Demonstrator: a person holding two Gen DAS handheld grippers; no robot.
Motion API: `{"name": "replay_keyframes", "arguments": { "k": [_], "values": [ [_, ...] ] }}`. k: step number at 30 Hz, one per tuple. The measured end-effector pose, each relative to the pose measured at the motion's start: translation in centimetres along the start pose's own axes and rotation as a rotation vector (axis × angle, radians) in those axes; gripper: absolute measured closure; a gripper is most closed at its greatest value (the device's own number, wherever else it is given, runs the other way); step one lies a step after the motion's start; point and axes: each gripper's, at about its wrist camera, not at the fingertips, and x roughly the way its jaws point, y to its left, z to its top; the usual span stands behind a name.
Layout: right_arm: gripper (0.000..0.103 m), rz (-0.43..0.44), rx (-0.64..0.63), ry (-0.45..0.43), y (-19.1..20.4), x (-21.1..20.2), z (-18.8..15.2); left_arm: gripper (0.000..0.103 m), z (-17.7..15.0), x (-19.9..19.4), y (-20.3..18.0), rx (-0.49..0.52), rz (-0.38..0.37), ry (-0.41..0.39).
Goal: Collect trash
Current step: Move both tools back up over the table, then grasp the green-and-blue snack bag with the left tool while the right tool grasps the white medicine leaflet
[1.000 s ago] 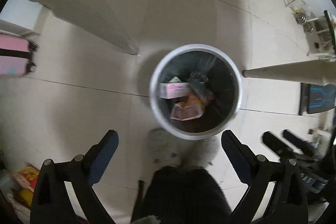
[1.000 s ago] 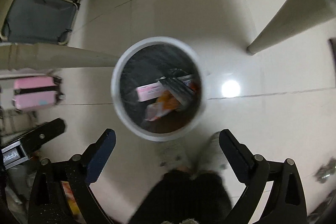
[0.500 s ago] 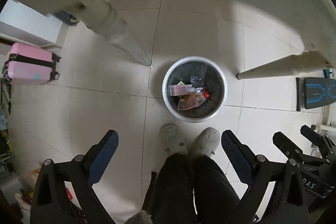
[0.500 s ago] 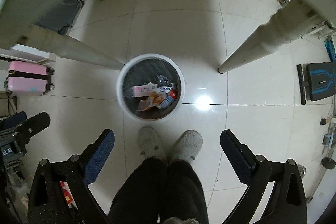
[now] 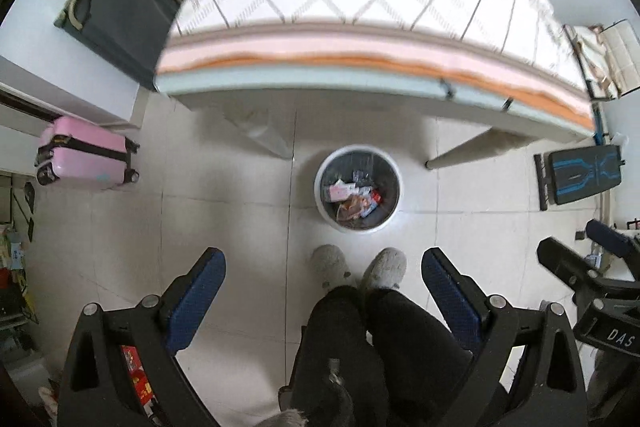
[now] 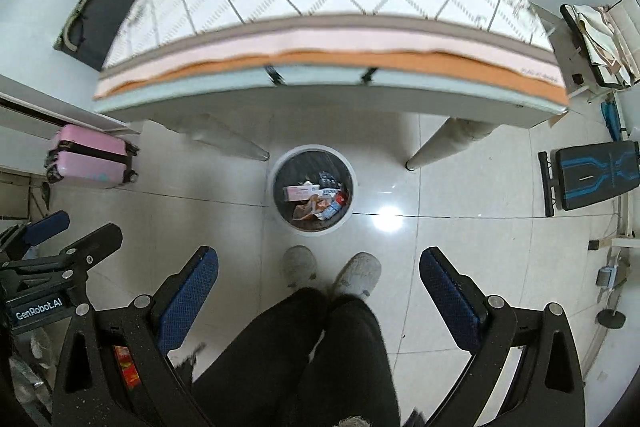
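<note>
We see the trash bin (image 5: 359, 189) (image 6: 313, 190): round, white rim, dark liner, upright on the tiled floor, open top. It stands near the table's front edge, between the two near table legs, just ahead of the person's feet. Inside lies a loose pile of trash (image 5: 352, 198) (image 6: 316, 201): a pink-and-white box lying flat, orange crumpled wrappers, a small piece with red, dark plastic bits. Fill level looks low.

Tile floor (image 5: 224, 227) w/ trash bin (image 5: 320, 195), pink suitcase (image 5: 86, 153).
</note>
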Motion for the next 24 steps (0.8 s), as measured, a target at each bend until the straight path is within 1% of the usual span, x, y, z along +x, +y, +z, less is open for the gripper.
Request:
{"name": "replay_keyframes", "arguments": {
  "k": [4, 5, 7, 8, 10, 11, 13, 14, 15, 18, 19, 20, 21, 22, 23, 24],
  "values": [
    [0.001, 0.048, 0.04, -0.03, 0.1, -3.6, 1.5, 0.003, 2.4, -2.8, 0.0, -0.014, 0.008, -0.066],
    [0.001, 0.062, 0.058, -0.043, -0.1, -4.3, 2.1, 0.003, 3.5, -3.5, 0.2, -0.027, 0.009, -0.089],
    [0.001, 0.08, 0.095, -0.074, -0.4, -5.9, 4.1, 0.003, 5.3, -4.5, 0.6, -0.044, 0.015, -0.126],
    [0.001, 0.088, 0.108, -0.086, -0.4, -6.2, 5.0, 0.003, 6.8, -5.1, 0.6, -0.056, 0.034, -0.157],
    [0.001, 0.101, 0.137, -0.126, -1.2, -7.6, 8.0, 0.003, 8.9, -6.1, 0.7, -0.07, 0.056, -0.203],
    [0.001, 0.099, 0.142, -0.139, -1.4, -7.9, 9.1, 0.003, 10.6, -6.5, 0.4, -0.08, 0.071, -0.231],
    [0.001, 0.086, 0.153, -0.17, -2.7, -8.8, 12.8, 0.003, 13.3, -6.6, -0.1, -0.096, 0.087, -0.252],
    [0.001, 0.084, 0.157, -0.18, -3.5, -9.0, 14.6, 0.0, 14.9, -6.4, -0.5, -0.102, 0.087, -0.254],
    [0.001, 0.083, 0.16, -0.185, -3.9, -9.0, 15.9, 0.0, 16.6, -6.2, -0.8, -0.112, 0.084, -0.248],
    [0.001, 0.06, 0.165, -0.197, -6.8, -8.6, 22.2, 0.0, 21.9, -5.1, -2.6, -0.147, 0.084, -0.234],
    [0.001, 0.043, 0.162, -0.199, -8.1, -8.2, 24.9, 0.0, 23.3, -4.8, -3.4, -0.156, 0.089, -0.228],
    [0.001, 0.024, 0.154, -0.195, -9.4, -7.6, 27.8, 0.0, 25.4, -4.1, -4.3, -0.171, 0.098, -0.216],
    [0.001, 0.011, 0.152, -0.19, -10.3, -6.8, 29.9, 0.0, 27.1, -3.5, -5.1, -0.18, 0.103, -0.204],
    [0.001, -0.016, 0.147, -0.177, -11.8, -5.7, 33.4, 0.0, 28.5, -2.9, -5.8, -0.188, 0.104, -0.191],
    [0.001, -0.039, 0.135, -0.167, -12.7, -4.7, 36.1, 0.0, 30.9, -1.7, -6.9, -0.201, 0.103, -0.166],
    [0.001, -0.065, 0.128, -0.156, -13.9, -3.5, 38.8, 0.0, 32.4, -0.9, -7.7, -0.207, 0.095, -0.15]
  ]
}}
